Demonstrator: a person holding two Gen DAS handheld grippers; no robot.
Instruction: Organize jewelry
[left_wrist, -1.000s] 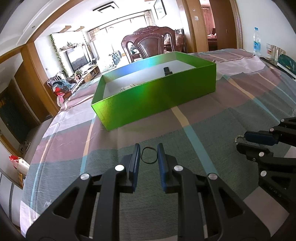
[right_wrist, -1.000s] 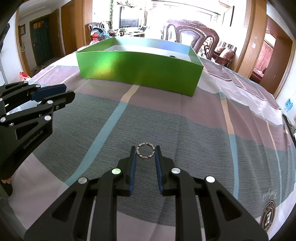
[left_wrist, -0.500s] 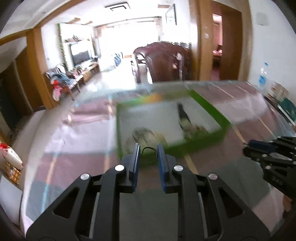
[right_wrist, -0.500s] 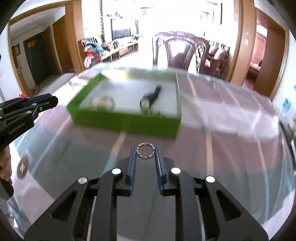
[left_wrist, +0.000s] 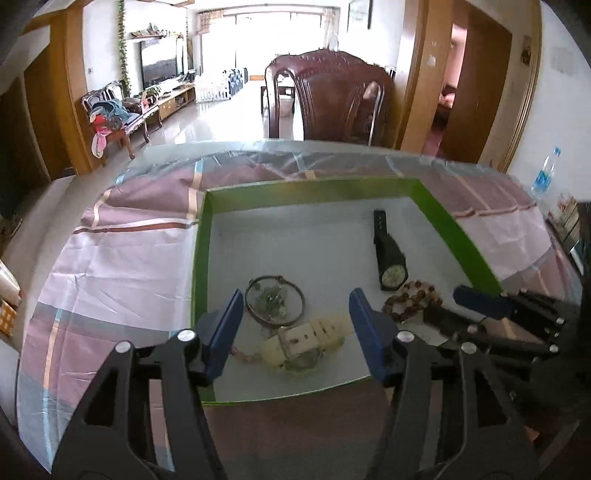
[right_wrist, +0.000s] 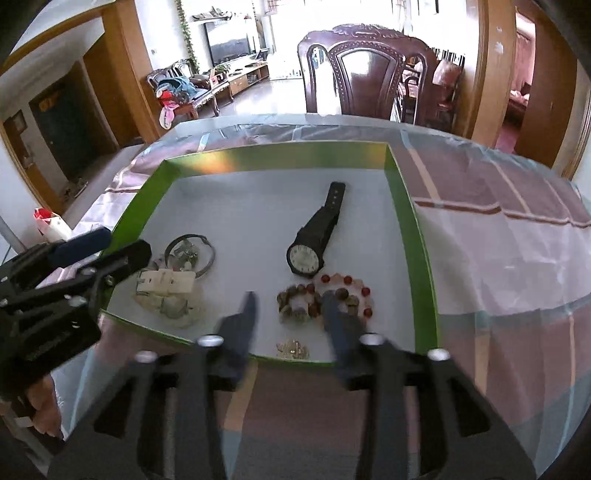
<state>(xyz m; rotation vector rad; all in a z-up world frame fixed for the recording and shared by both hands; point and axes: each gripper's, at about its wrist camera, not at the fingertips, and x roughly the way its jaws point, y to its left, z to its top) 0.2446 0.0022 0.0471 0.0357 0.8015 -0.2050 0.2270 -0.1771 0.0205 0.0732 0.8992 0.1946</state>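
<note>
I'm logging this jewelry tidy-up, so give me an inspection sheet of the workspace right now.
Surface: table under a striped cloth.
Job's things: green box holding a black watch, bead bracelets, a white watch, a thin bangle and a small gold piece.
Clutter: water bottle at the far edge.
Grippers: left gripper and right gripper over the box's near side, jaws just opened, nothing between them.
Cables: nothing seen.
Surroundings: wooden chair, living room beyond.
</note>
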